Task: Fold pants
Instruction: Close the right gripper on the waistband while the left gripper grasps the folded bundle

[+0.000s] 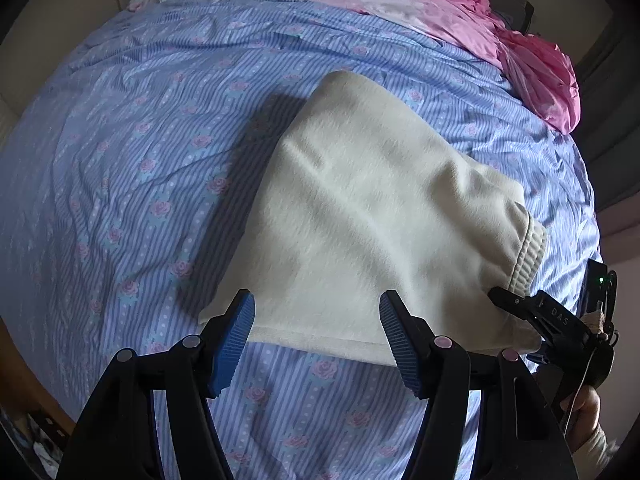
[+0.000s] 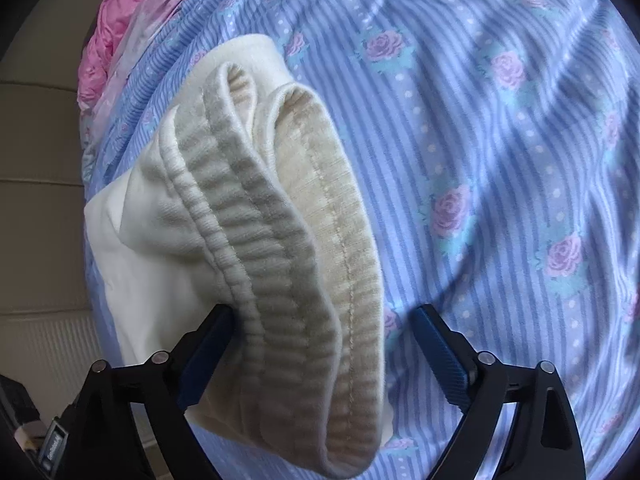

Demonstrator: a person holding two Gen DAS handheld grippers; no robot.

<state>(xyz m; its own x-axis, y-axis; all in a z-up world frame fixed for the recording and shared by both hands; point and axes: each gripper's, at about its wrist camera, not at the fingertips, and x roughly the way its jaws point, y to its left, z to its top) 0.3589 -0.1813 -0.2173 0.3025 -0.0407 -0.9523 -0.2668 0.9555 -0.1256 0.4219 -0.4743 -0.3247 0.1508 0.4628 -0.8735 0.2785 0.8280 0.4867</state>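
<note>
Pants (image 1: 352, 216) folded cream bundle on striped floral bedsheet (image 1: 120, 160). Left gripper (image 1: 316, 344) spread wide at near hem, holding nothing. Right gripper (image 2: 324, 352) wide apart, ribbed waistband (image 2: 280, 264) between fingers, not clamped

The folded pants (image 1: 360, 216) lie on the bedsheet (image 1: 140, 140), centre-right in the left wrist view. A crumpled quilt (image 1: 460, 4) sits behind them, along the upper right edge. The waistband (image 2: 280, 240) fills the centre-left of the right wrist view.
</note>
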